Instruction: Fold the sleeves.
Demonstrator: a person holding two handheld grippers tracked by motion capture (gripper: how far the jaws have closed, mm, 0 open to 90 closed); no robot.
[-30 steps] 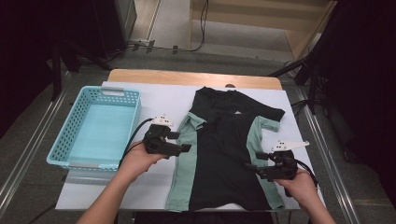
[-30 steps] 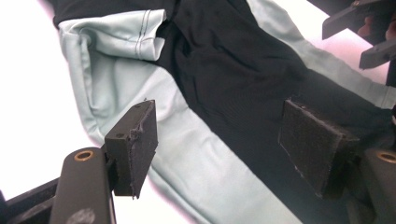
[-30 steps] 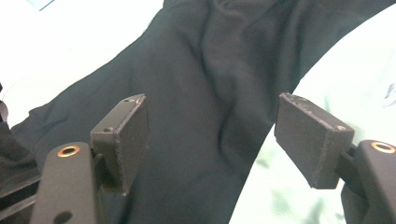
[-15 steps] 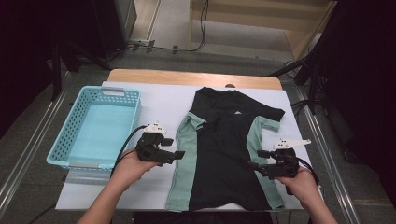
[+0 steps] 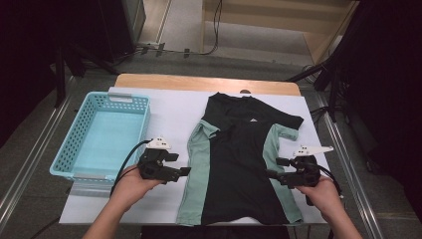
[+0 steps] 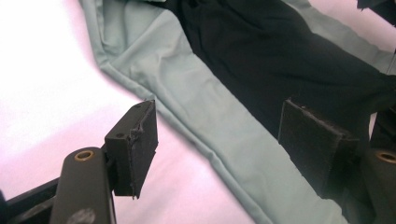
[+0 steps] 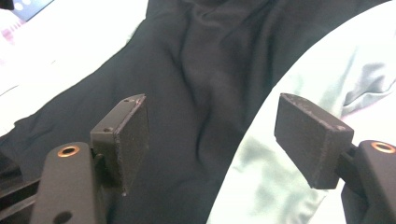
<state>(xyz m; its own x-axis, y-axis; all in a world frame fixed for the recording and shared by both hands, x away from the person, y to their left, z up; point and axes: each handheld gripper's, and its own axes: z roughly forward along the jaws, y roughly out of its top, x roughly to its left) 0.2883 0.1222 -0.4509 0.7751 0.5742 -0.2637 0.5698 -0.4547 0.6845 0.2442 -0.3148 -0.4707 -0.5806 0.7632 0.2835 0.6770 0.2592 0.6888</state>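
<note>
A black T-shirt (image 5: 239,159) with pale green side panels lies flat on the white table cover, its sleeves folded inward. My left gripper (image 5: 185,172) is open just left of the shirt's left green panel (image 6: 205,126), low over its edge, jaws spread wide with nothing between them. My right gripper (image 5: 271,175) is open at the shirt's right side, over the seam where black cloth (image 7: 201,93) meets the right green panel (image 7: 280,154). Nothing is held in either gripper (image 6: 219,149) (image 7: 215,140).
A light blue plastic basket (image 5: 69,149) stands empty at the left of the table. The white cover (image 5: 169,109) ends at a wooden table edge (image 5: 199,82) at the back. Metal rails run along both sides of the table.
Both hands have drawn back toward the table's near edge. The left gripper slid down along the shirt's left edge, the right one slightly down on the right side. Both stayed open.
</note>
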